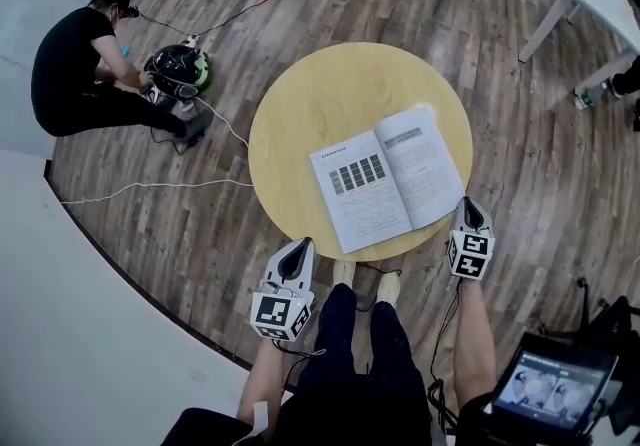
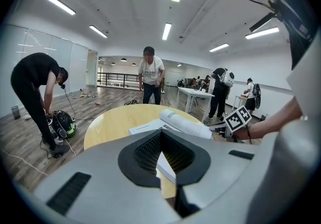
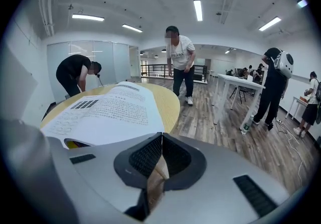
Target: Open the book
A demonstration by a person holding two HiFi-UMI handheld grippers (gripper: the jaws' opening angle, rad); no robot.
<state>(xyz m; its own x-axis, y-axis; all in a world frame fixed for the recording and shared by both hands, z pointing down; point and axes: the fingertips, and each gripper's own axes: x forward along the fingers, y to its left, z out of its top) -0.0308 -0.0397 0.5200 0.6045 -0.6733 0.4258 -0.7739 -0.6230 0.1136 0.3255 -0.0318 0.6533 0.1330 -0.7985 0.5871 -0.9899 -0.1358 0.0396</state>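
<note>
**Head view.** Round table on a wood floor. The book lies open, pages up, at the table's near-right edge, and its near corner reaches the rim. L gripper is at the near edge, left of the book and apart from it. R gripper is just beside the book's near-right corner; contact can't be told here. Only this view shows both grippers at once. It also shows a screen at bottom right and a person in black bent over gear on the floor, left of the table.

**L gripper view.** Jaws clenched, tips meeting, nothing between them. The book is seen side-on across the table top, w/ its right-hand pages arching up, which the head view doesn't show. The R gripper's marker cube shows past the book. A person in white shirt stands beyond the far edge.

**R gripper view.** Jaws clenched, empty. The open page lies left of the jaws, w/ printed text and a block of dark squares. A yellow cover edge peeks from under the near page; no other view shows it. White table stands to the right.
</note>
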